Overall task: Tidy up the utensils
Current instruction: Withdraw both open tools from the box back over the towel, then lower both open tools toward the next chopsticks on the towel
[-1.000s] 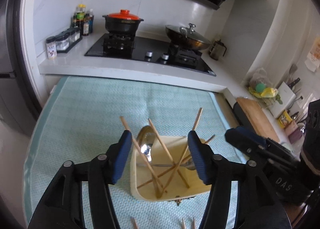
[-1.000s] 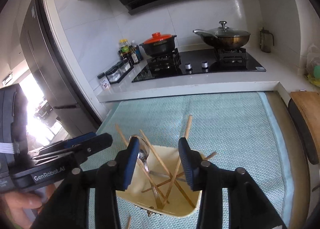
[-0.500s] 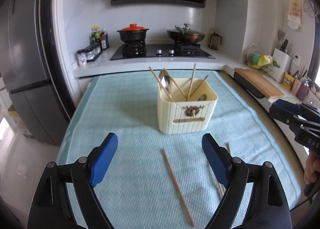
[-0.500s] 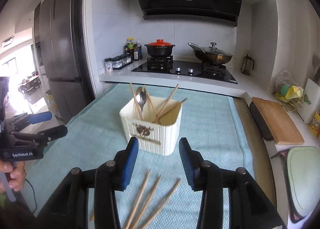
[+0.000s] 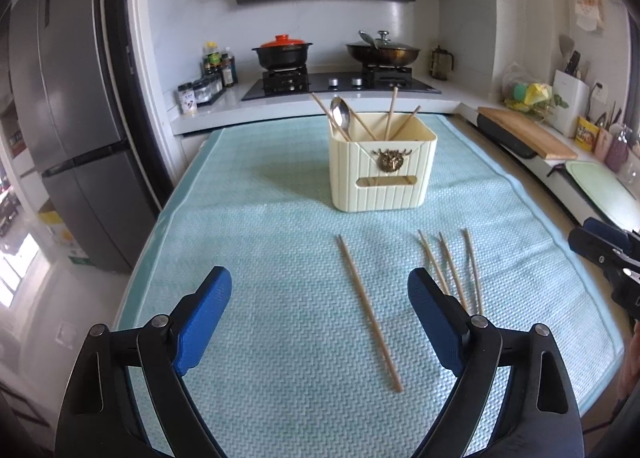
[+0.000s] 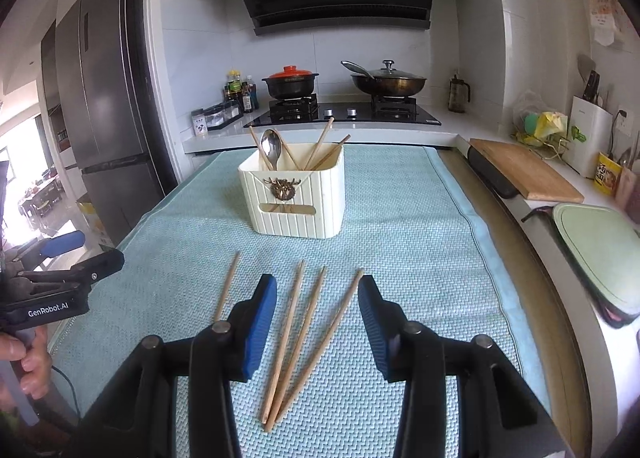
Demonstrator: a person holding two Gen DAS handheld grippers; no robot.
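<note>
A cream utensil box (image 5: 382, 172) stands on the teal mat (image 5: 260, 258), also in the right wrist view (image 6: 294, 198). It holds several wooden chopsticks and a metal spoon (image 5: 341, 114). A single chopstick (image 5: 368, 312) lies on the mat between my left gripper's (image 5: 318, 322) open fingers. Three chopsticks (image 6: 304, 338) lie fanned out between my right gripper's (image 6: 318, 322) open fingers; they also show in the left wrist view (image 5: 452, 270). Both grippers are empty and sit near the mat's front edge.
A stove with a red-lidded pot (image 5: 282, 52) and a wok (image 5: 382, 52) lies behind the mat. A fridge (image 5: 60, 130) stands at the left. A wooden board (image 6: 524, 170) and a green tray (image 6: 600, 242) lie on the right counter.
Both grippers have pulled back and down from above the box toward the mat's front. The loose chopsticks on the mat now lie between the fingers.
</note>
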